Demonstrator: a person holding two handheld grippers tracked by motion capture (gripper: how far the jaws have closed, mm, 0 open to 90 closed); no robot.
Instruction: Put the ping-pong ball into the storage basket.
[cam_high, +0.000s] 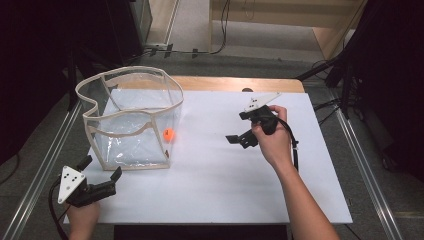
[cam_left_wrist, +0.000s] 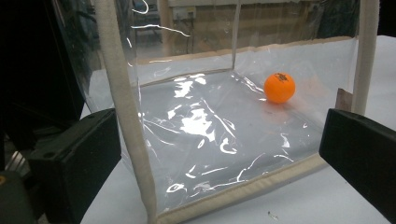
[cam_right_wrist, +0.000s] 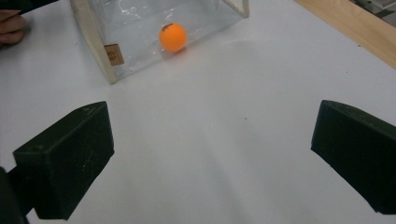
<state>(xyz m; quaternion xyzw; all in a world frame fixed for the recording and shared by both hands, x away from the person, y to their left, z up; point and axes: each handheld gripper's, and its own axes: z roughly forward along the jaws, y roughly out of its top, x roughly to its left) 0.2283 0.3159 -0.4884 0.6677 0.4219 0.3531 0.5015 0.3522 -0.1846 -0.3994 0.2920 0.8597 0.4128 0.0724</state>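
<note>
High view | clear crinkly plastic bag (cam_high: 131, 120), cloth-trimmed | smooth orange ball (cam_high: 169, 134) inside | both hand-held grippers wide open, empty

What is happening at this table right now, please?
A person holds a hand-held gripper in each hand over a white table. A clear plastic box-shaped bag with beige fabric edging stands upright on it, and a small orange ball lies inside on its floor. The left hand-held gripper is open, just in front of the bag's near corner, touching nothing. The right hand-held gripper is also open and empty, off to the bag's right and pointing toward it.
</note>
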